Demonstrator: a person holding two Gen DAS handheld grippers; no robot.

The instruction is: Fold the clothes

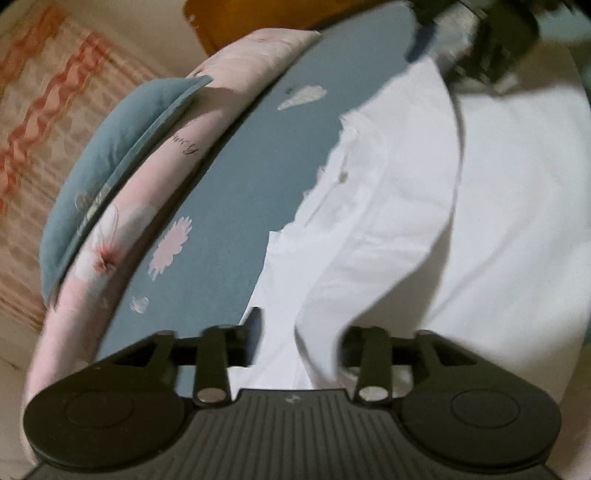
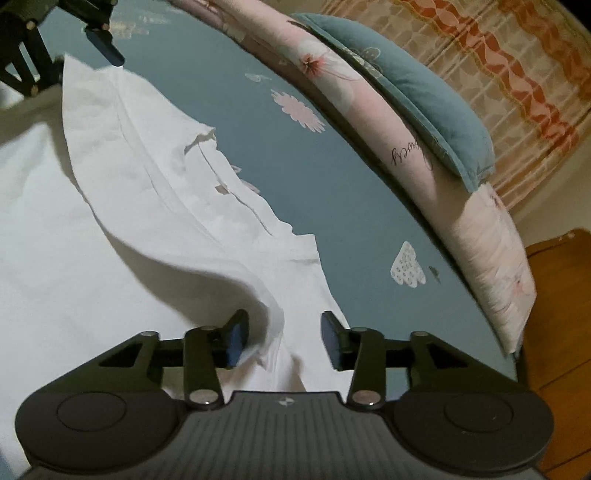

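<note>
A white button shirt (image 1: 406, 203) (image 2: 147, 184) lies spread on a blue bed sheet (image 1: 236, 166) (image 2: 332, 184), with one long edge raised into a ridge. My left gripper (image 1: 299, 328) stands open at one end of that ridge. The cloth drapes between its fingers and hides the right one. My right gripper (image 2: 284, 332) is open too, and the ridge's other end stands up between its blue pads without being pinched. Each gripper shows in the other's view: the left gripper (image 2: 92, 37) at the far cloth corner, the right gripper (image 1: 461, 44) blurred at the top.
A pink flowered pillow (image 1: 122, 236) (image 2: 332, 66) and a teal pillow (image 1: 110, 147) (image 2: 406, 85) line the bed's far edge. Behind them hangs cream fabric with orange wavy bands (image 1: 44, 92) (image 2: 498, 55). Wooden furniture (image 1: 236, 22) (image 2: 554, 295) stands at the bed's end.
</note>
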